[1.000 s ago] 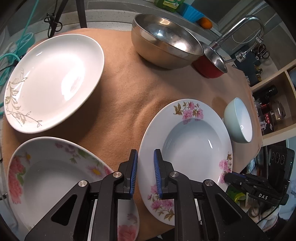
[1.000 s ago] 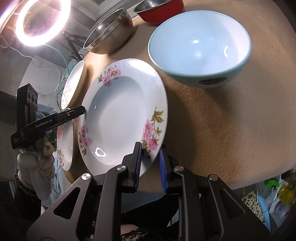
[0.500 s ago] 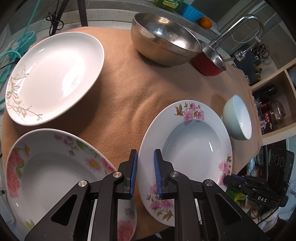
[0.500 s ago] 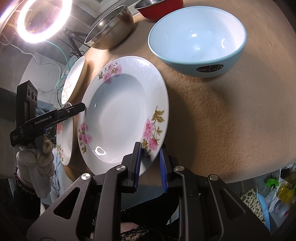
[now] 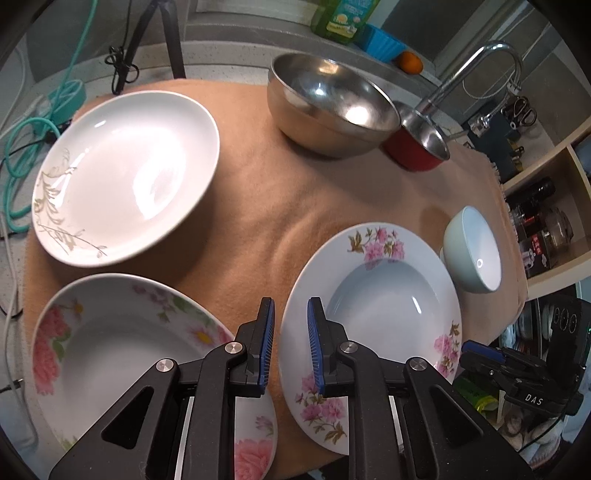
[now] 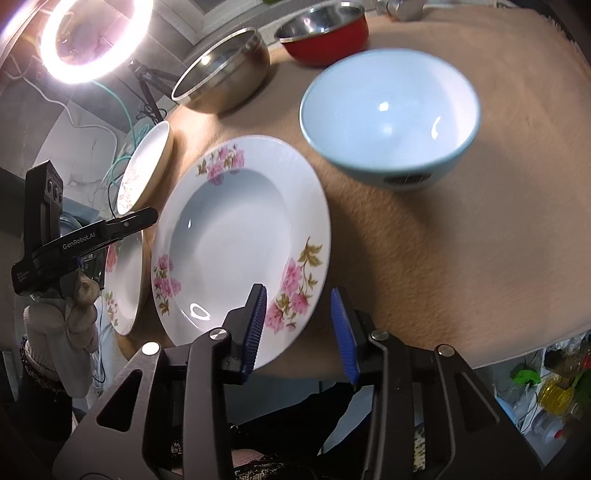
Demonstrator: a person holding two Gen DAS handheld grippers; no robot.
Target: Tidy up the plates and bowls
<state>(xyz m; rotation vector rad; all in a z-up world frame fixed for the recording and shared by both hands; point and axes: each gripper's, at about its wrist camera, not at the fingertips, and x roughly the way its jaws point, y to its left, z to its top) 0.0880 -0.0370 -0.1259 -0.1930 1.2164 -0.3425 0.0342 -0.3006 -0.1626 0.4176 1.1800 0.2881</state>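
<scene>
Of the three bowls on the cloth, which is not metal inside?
The light blue bowl, white inside with a dark label on its side. The steel bowl and red bowl are shiny metal inside.

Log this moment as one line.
left gripper: shut, empty | right gripper: jaws just opening at pink plate rim | blue bowl: beside plate

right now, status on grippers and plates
Left gripper shut, empty. Right gripper jaws just opening over pink-flower plate rim, no grip. Blue bowl beside it.

Glossy plates (image 5: pixel 125 177), matt cloth (image 5: pixel 258 206)
</scene>
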